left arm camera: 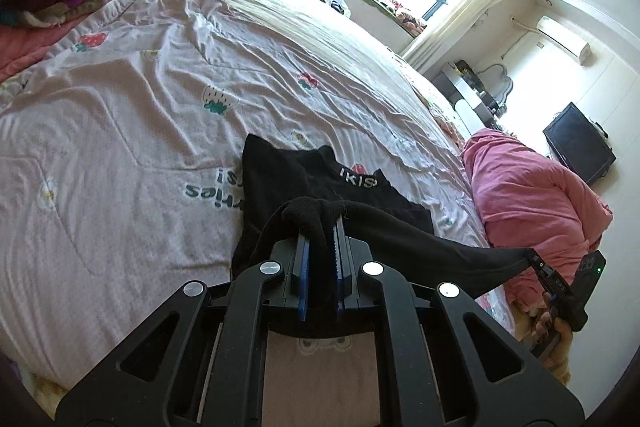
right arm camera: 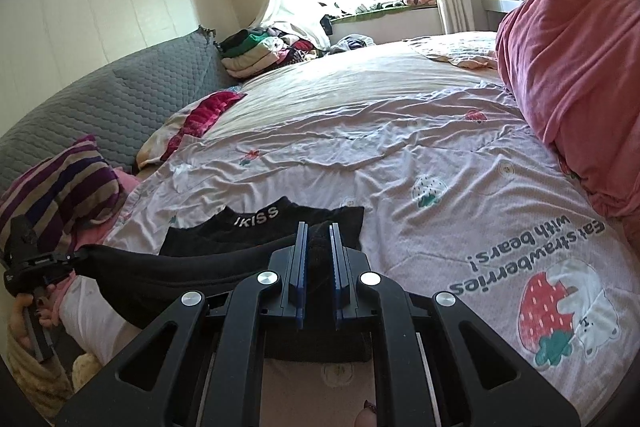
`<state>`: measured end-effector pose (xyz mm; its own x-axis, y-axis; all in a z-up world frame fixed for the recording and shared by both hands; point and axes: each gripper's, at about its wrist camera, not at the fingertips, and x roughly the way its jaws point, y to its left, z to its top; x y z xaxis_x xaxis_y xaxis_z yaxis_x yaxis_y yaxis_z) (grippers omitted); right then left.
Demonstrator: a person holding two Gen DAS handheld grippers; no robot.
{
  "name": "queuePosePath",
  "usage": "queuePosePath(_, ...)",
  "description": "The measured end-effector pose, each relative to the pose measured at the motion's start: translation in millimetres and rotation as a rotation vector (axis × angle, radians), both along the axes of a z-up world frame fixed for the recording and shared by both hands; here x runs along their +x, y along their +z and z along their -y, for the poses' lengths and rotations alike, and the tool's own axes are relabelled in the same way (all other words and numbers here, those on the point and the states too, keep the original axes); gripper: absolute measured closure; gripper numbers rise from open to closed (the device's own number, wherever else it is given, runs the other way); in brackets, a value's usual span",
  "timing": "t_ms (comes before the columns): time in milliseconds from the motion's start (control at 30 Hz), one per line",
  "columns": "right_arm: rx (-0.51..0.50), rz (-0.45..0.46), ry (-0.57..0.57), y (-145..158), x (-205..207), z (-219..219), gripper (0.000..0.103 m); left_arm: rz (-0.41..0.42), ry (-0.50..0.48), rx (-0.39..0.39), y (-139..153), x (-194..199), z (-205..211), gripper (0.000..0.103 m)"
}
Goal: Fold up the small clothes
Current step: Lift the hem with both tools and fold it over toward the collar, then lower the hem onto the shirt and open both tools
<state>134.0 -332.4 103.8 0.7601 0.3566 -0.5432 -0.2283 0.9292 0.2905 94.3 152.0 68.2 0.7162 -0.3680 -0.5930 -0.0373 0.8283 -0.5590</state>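
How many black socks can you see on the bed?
2. One sock is stretched between the left gripper and right gripper. The other sock lies flat on the bedspread behind it.

The small garment is black, its waistband lettered in white. It lies on a pale lilac bedsheet printed with red strawberries, green leaves, white bears and teal words. The bundled duvet is salmon pink. The headboard is grey with a quilted honeycomb pattern. A pillow is striped purple, beige and cream. Each claw is black, with blue pads. The folded stack shows green, black and cream.
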Motion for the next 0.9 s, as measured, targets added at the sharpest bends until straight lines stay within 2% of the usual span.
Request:
queuePosePath(300,-0.004,-0.038,-0.02,-10,32,-5,0.094,-0.012,0.033,-0.024,-8,28,-4,0.1)
queuePosePath(700,-0.071,-0.135,-0.044,-48,87,-23,0.094,-0.094,0.076,-0.048,-46,68,-12,0.1)
queuePosePath(900,-0.073,-0.193,-0.056,-72,110,-26,0.094,-0.131,0.09,-0.013,-63,84,-12,0.099)
